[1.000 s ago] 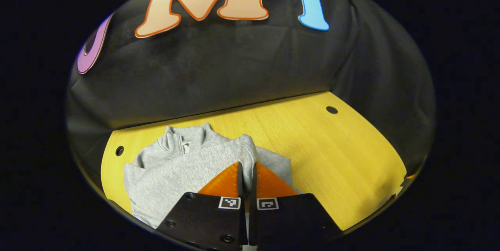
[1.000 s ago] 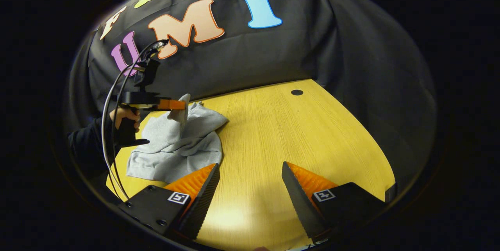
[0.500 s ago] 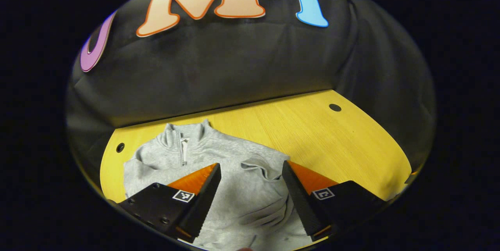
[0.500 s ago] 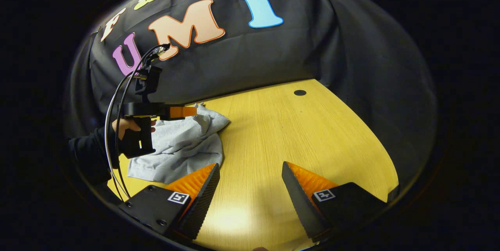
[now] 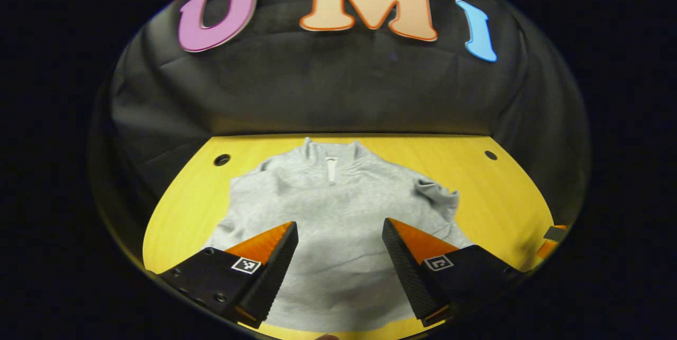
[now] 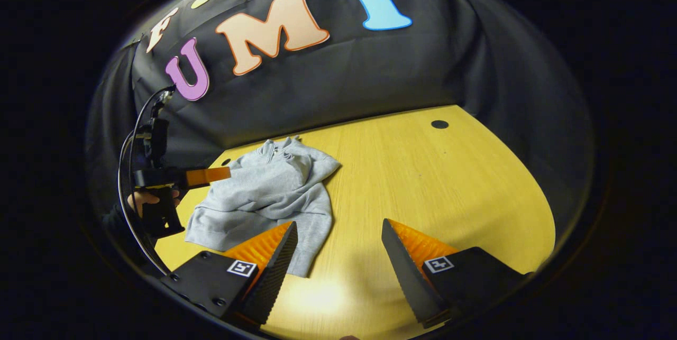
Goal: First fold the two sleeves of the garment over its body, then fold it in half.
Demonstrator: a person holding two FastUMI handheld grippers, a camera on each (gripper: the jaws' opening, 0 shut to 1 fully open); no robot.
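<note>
On table (image 5: 502,197), grey garment (image 5: 338,213), jaws spread

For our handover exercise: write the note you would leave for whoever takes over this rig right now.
Left gripper: open, holding nothing, over the grey garment.
Right gripper: open, holding nothing, over the yellow table.
Garment lies on the table, collar toward the booth wall.
Done: sleeves appear folded over the body, roughly, one bunched at the shoulder.
Left: tidy if needed, then fold it in half.

From the left gripper view we look straight over the sweater (image 5: 338,223), close; the right gripper view sees it (image 6: 264,192) obliquely, farther off.
</note>
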